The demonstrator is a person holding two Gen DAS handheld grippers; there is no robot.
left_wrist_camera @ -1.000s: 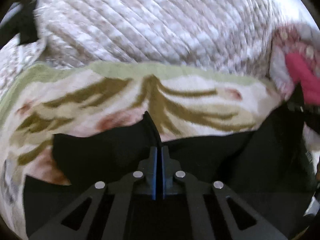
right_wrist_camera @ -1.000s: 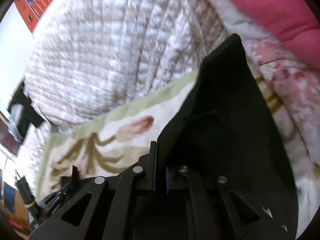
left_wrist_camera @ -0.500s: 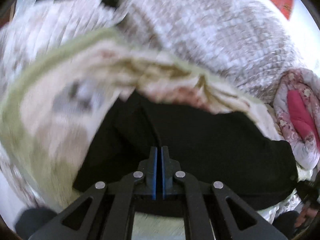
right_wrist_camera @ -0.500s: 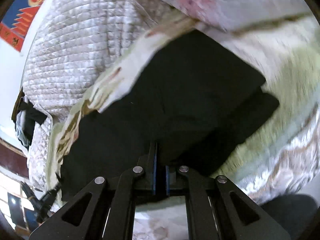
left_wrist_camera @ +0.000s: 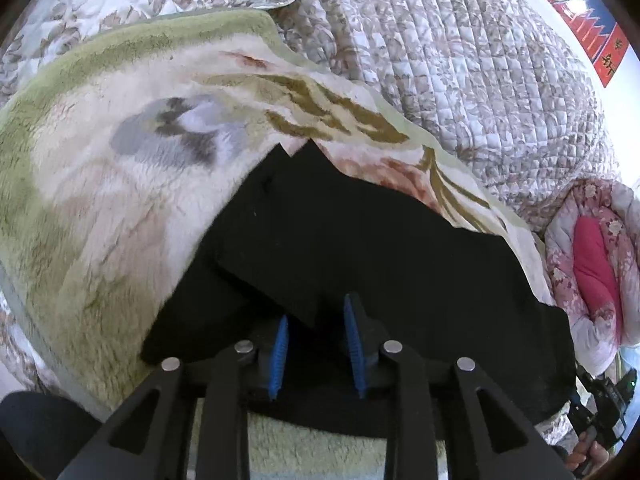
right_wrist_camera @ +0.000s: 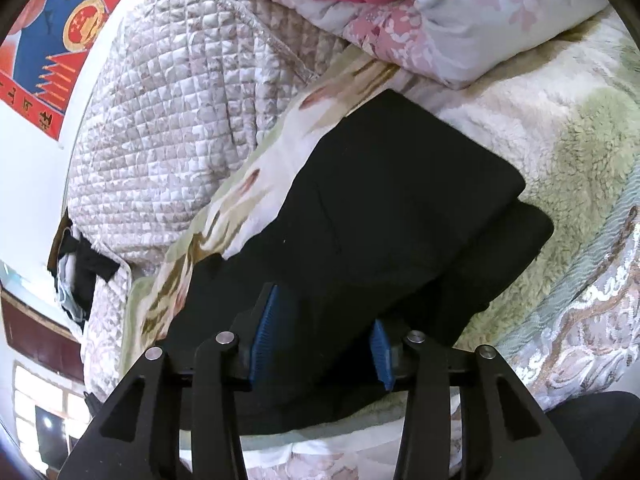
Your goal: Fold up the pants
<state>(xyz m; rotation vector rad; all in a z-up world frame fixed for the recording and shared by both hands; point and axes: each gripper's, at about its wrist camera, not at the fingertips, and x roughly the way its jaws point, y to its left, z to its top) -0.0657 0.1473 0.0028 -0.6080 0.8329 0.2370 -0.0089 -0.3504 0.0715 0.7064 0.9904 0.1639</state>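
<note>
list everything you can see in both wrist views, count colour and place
pants: 1, black, folded over in layers on the fleece blanket
fleece blanket: 1, cream and green with flower print, under the pants
quilted bedspread: 1, pale grey-beige, beyond the blanket
floral duvet: 1, pink and white with a red lining, bundled at the bed's end
poster: 1, red and blue, on the white wall
dark clothes: a small pile, black and pale blue, at the bedspread's far edge
left gripper: 1, black with blue pads, jaws opening, a pants edge between them, pads off it
right gripper: 1, black with blue pads, jaws opening over the pants fold
</note>
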